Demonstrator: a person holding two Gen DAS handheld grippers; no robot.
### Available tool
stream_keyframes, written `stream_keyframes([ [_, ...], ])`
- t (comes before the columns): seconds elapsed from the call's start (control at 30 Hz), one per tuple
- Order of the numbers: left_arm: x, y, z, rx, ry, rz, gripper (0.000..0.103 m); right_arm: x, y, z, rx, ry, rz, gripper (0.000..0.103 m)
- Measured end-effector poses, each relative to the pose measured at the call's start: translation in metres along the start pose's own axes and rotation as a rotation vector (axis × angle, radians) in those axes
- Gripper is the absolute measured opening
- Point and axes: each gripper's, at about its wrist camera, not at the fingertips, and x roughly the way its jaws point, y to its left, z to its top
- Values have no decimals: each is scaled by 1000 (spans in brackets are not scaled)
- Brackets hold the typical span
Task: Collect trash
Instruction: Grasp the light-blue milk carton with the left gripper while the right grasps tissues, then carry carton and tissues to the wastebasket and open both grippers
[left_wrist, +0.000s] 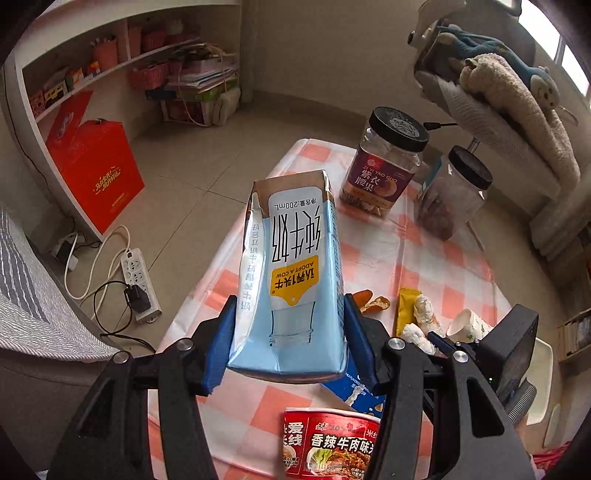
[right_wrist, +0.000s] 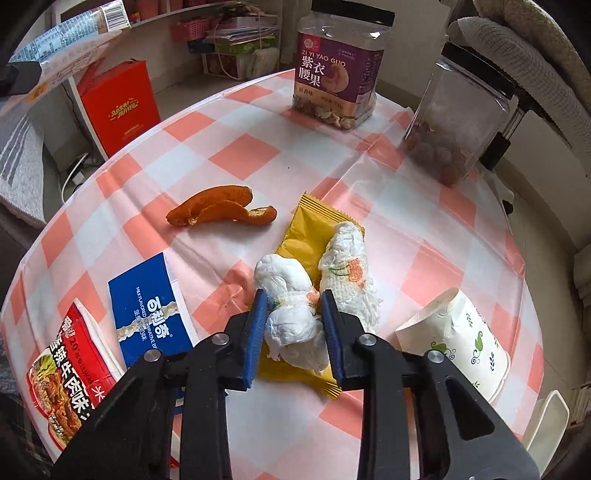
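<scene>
Left wrist view shows the left gripper (left_wrist: 290, 332) clamped on a milk carton (left_wrist: 291, 273) lifted above the checked table (left_wrist: 424, 258); the right gripper (right_wrist: 293, 317) straddles a crumpled tissue (right_wrist: 291, 317), jaws against it, though I can't tell if they grip; peel (right_wrist: 221, 210), wrappers and a paper cup (right_wrist: 465, 336) remain, so most collecting seems left

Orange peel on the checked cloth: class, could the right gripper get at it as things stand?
Probably not straight away. The right gripper sits around a crumpled tissue and would need to shed it. The orange peel lies bare on the cloth, ahead and left, nothing over it.
</scene>
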Motion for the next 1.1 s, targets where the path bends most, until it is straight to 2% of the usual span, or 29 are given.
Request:
stream_keyframes([
  [0.17,-6,3,-1,-9,-24,-1,55,-21,0,-2,28,-62,10,23],
  [0.4,-22,5,-5,-40,-71,-6,55,-81,-5,2,79,-192,-2,23],
  [0.73,-59,-22,-16,-39,-167,-51,55,-165,-46,-17,264,-350,-20,23],
  [0.9,-72,-43,-24,-25,-221,-71,55,-181,-72,-43,360,-431,-42,23],
  [1.1,-73,-68,-28,1,-263,-72,55,-187,-96,-54,396,-446,-81,23],
])
